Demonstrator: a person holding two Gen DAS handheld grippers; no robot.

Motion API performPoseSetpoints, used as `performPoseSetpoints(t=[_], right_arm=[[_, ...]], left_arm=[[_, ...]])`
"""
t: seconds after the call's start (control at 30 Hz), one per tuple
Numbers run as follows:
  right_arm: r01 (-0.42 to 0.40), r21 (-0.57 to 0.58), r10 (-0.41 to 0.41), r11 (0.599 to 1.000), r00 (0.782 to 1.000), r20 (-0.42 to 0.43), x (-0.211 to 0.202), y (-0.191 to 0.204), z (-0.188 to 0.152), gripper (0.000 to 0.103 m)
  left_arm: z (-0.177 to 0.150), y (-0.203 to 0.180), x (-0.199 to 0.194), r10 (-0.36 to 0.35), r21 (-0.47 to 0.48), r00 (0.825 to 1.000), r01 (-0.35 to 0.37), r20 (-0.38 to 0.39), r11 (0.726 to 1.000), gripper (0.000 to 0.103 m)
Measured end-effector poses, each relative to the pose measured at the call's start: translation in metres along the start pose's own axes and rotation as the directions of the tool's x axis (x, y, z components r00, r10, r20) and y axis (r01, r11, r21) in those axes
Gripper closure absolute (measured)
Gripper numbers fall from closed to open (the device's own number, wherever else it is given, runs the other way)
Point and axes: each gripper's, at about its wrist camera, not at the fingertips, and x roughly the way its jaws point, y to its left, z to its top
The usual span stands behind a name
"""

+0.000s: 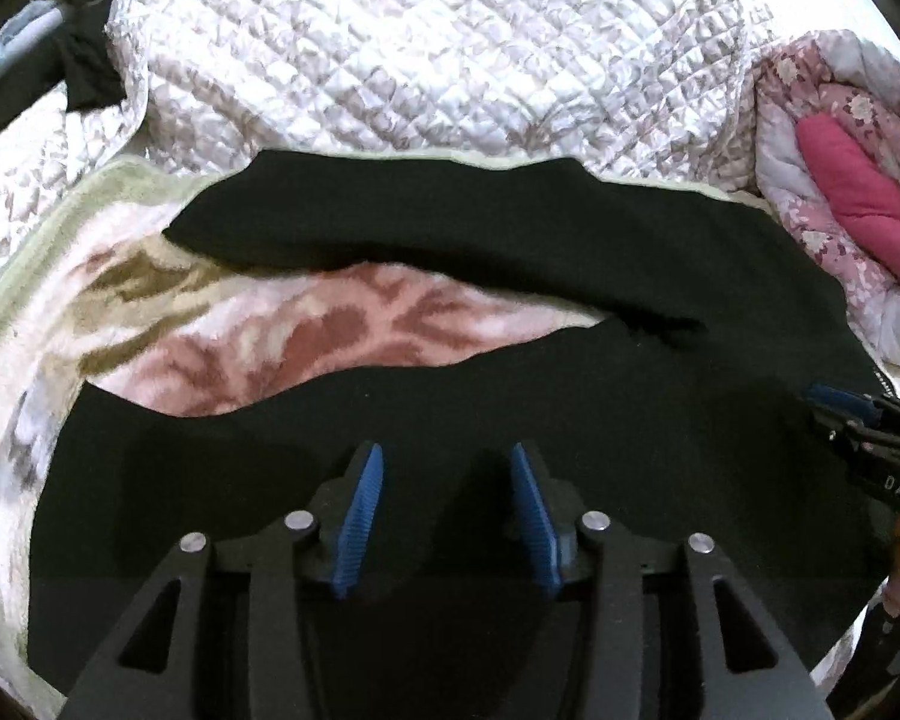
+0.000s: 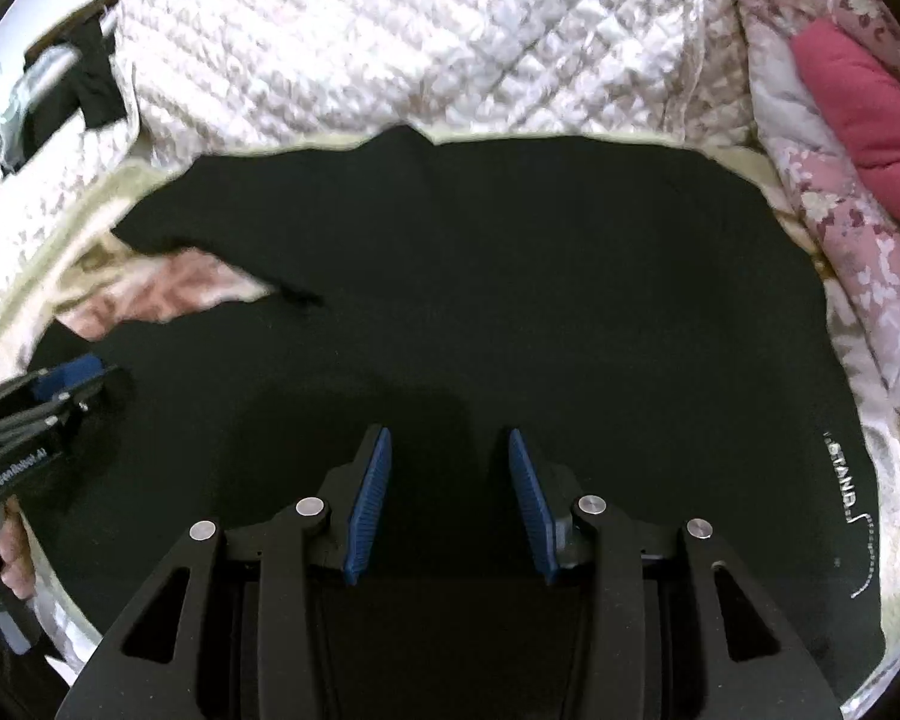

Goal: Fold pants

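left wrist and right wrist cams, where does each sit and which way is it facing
Left wrist: on the left tongs, looking down along open blue fingers at the black pants on a floral blanket; the right tongs show at the right edge.
Right wrist: on the right tongs, facing down at the pants' wide part; the left tongs and a hand show at left.
Shared: pants, blanket, white quilt, pink cushion.
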Motion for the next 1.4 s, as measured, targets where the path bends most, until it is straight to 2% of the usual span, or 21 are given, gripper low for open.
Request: performPoseSetpoints(t=[0.13, 0.3, 0.43, 0.5, 0.63, 0.73, 1.03, 1.2, 1.4], right_arm=[[0.002, -0.008, -0.002, 1.0, 1.0, 0.011, 0.0, 0.003, 0.001, 0.061], [-0.018, 0.003, 0.018, 1.0, 1.0, 0.023, -0.004, 0.003, 0.001, 0.061], [-0.047, 0.01, 0.047, 0.999, 0.999, 0.02, -0.008, 0.0, 0.006, 0.053], [-0.061, -0.007, 0.061, 0.998, 0.998, 0.018, -0.012, 0.0, 0.011, 0.052], [-0.102, -0.018, 0.103, 0.995, 0.994, 0.025, -0.019, -0.009, 0.028, 0.044], [-0.107, -0.019, 0.108, 0.994, 0.993, 0.038, -0.019, -0.022, 0.046, 0.044], [-0.074, -0.113, 0.079, 0.991, 0.996, 0.045, 0.026, -0.063, 0.117, 0.04], [-0.061, -0.151, 0.067, 0.987, 0.997, 0.037, 0.066, -0.078, 0.155, 0.04], [-0.044, -0.233, 0.046, 0.971, 0.999, 0.002, 0.112, -0.08, 0.192, 0.04]], left_arm=[[-0.002, -0.005, 0.001, 0.016, 0.03, 1.0, -0.017, 0.011, 0.999, 0.054], [0.0, -0.003, -0.002, -0.007, 0.011, 1.0, 0.007, 0.005, 1.0, 0.054], [0.007, -0.003, -0.004, -0.015, 0.009, 1.0, 0.015, 0.008, 1.0, 0.054], [0.013, -0.005, -0.006, -0.021, 0.019, 1.0, 0.021, 0.008, 1.0, 0.054], [0.037, -0.007, -0.008, -0.031, 0.05, 0.999, 0.03, 0.032, 0.998, 0.054], [0.059, -0.006, -0.002, -0.049, 0.06, 0.998, 0.047, 0.038, 0.997, 0.052], [0.128, -0.002, 0.052, -0.077, 0.061, 0.997, 0.075, 0.023, 0.995, 0.044], [0.154, -0.002, 0.093, -0.028, 0.085, 0.999, 0.026, 0.029, 0.996, 0.041], [0.17, 0.001, 0.143, 0.015, 0.082, 1.0, -0.014, -0.015, 0.997, 0.04]])
